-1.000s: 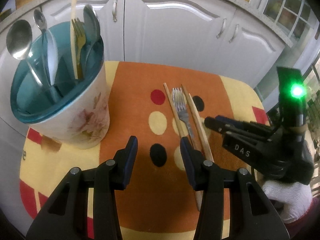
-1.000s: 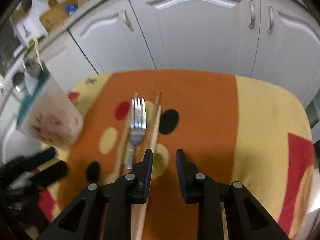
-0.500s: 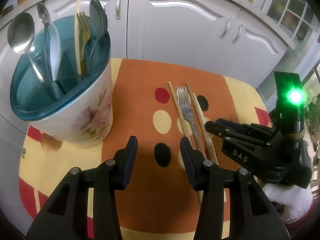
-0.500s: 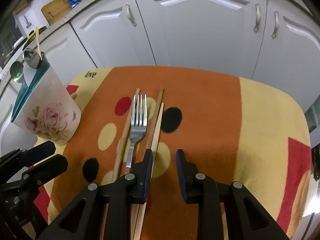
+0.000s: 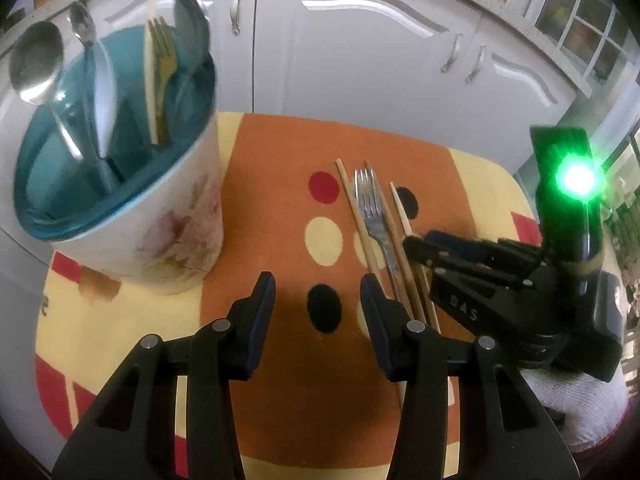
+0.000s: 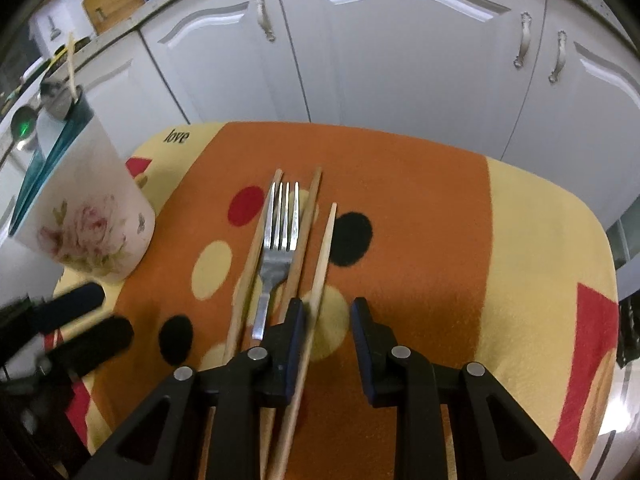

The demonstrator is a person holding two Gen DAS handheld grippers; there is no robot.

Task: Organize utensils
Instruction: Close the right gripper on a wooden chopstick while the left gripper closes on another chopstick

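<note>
A cloth in orange, yellow and red with round spots covers the surface. On it lie one metal fork and three wooden chopsticks: one chopstick left of the fork, a second chopstick just right of it, and a third chopstick further right, its near part running between the jaws of the right gripper. Those jaws are closing, the stick lying against the left one while the right one stands clear, so nothing is clamped yet. The left gripper hangs above a black spot with its jaws spread wide and empty. A flowered holder with a teal lining stands at the cloth's left side, holding three spoons, one fork and one chopstick, all upright or leaning. White cabinet doors stand behind.
</note>
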